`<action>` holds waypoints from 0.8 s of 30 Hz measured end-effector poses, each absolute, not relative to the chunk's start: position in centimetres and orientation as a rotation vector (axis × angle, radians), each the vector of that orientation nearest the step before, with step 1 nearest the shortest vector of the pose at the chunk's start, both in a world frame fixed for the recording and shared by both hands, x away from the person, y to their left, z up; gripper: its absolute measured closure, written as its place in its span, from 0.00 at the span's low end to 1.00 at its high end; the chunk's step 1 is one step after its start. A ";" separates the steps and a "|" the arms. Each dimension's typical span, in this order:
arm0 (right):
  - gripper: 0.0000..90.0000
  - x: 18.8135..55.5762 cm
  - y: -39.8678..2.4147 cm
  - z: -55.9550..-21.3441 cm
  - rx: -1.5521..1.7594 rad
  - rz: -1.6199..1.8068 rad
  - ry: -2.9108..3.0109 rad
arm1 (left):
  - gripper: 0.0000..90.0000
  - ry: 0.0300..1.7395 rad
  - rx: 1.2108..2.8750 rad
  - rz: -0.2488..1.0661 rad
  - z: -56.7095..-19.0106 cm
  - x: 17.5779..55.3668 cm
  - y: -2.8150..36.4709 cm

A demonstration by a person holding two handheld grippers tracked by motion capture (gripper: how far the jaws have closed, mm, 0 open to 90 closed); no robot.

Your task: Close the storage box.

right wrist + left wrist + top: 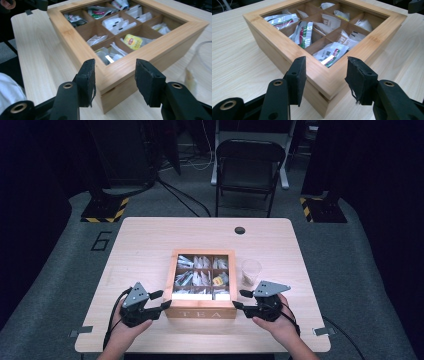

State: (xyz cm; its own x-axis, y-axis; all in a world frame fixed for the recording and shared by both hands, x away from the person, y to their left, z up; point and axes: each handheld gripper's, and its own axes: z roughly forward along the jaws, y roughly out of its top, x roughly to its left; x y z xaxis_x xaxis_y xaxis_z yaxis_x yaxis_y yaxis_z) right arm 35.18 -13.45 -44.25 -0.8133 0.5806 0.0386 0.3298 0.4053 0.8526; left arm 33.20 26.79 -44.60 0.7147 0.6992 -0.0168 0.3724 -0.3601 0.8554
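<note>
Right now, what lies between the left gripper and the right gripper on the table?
The wooden tea box lies between the left gripper and the right gripper, seen in the high view.

The clear plastic cup (200, 67) is cut off at the right edge of the right gripper view. Print on the foil tea sachets (200, 270) in the high view's centre is too small to read.

Black left gripper (159, 300) – grey three-cornered plate, trailing cable.

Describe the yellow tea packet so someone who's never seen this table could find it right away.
On the light wooden table sits a square bamboo tea box with nine compartments. The bright yellow packet lies in the middle row's compartment nearest the clear plastic cup; its neighbours are white or silvery.
</note>
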 end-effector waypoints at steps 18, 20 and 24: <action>0.55 36.2 -16.6 -44.6 0.934 1.338 2.318 | 0.54 0.932 1.915 0.470 -44.6 35.2 29.3; 0.55 36.3 -16.7 -44.8 0.945 1.333 2.321 | 0.54 0.945 1.910 0.463 -44.8 35.4 29.6; 0.55 36.3 -16.9 -45.2 0.956 1.316 2.321 | 0.54 0.967 1.901 0.449 -45.5 35.6 29.9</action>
State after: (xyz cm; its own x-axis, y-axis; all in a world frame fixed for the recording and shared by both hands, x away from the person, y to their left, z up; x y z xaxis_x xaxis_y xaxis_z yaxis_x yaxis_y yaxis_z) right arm 36.32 -16.90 -45.20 -0.7310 0.6799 0.0580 0.3989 0.3568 0.8447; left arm 35.64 29.88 -45.46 0.6239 0.7773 -0.0817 0.4395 -0.2625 0.8590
